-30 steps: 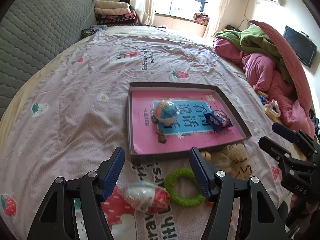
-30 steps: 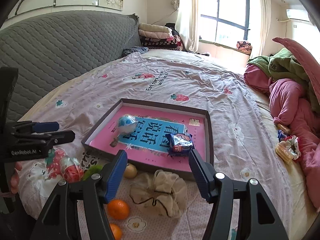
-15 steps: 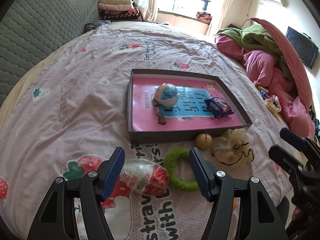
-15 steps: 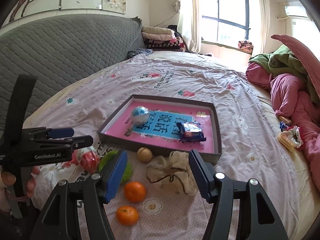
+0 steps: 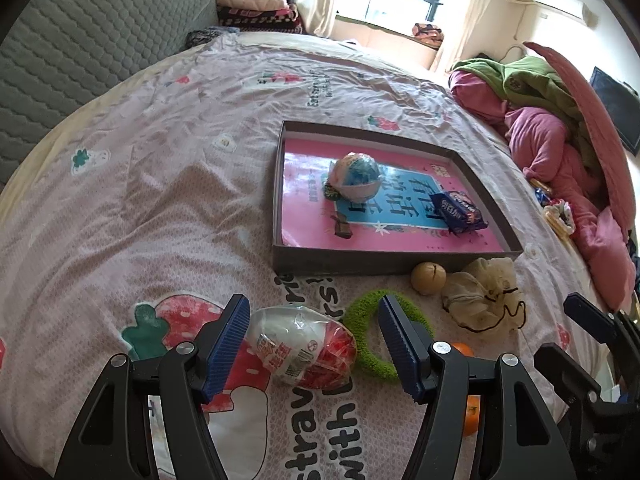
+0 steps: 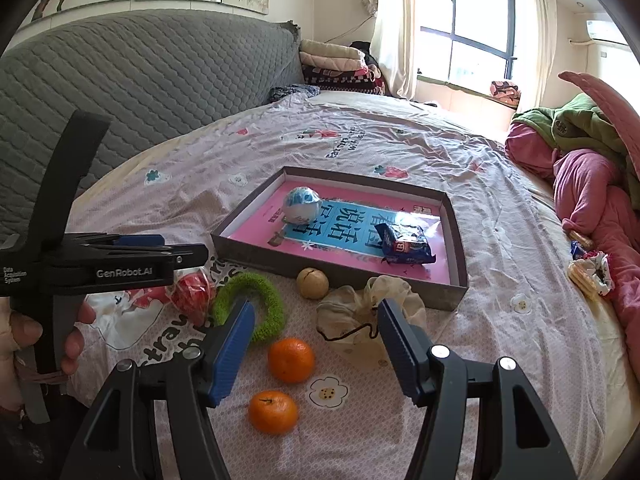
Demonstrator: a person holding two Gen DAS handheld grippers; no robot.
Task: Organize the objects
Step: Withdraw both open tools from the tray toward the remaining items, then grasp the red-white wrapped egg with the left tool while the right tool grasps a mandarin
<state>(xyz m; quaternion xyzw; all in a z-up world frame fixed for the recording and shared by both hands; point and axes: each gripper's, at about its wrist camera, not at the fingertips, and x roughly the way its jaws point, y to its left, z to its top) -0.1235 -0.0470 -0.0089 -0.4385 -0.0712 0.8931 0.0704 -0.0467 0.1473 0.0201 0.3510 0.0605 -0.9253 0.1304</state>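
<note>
A shallow grey tray [image 5: 384,266] [image 6: 344,276] with a pink bottom lies on the bed; in it are a blue-white ball [image 5: 356,174] [image 6: 302,204] and a blue snack packet [image 5: 458,210] [image 6: 406,246]. In front of it lie a red-white wrapped egg [image 5: 304,354] [image 6: 192,292], a green fuzzy ring [image 5: 360,332] [image 6: 264,300], a tan ball [image 5: 428,278] [image 6: 313,282], a beige drawstring pouch [image 5: 484,300] [image 6: 360,312] and two oranges [image 6: 291,360] [image 6: 273,411]. My left gripper [image 5: 312,344] is open, its jaws on either side of the egg. My right gripper [image 6: 314,348] is open above the oranges.
A pile of pink and green bedding [image 5: 560,128] [image 6: 592,168] lies along the right side of the bed. A grey quilted headboard [image 6: 140,80] stands at the left. Small snack items [image 6: 588,272] lie near the pink bedding. Folded blankets [image 6: 336,64] sit under the window.
Both grippers have pulled back and up from the tray. The egg now lies between the left gripper's fingers, and both oranges have come into the right wrist view.
</note>
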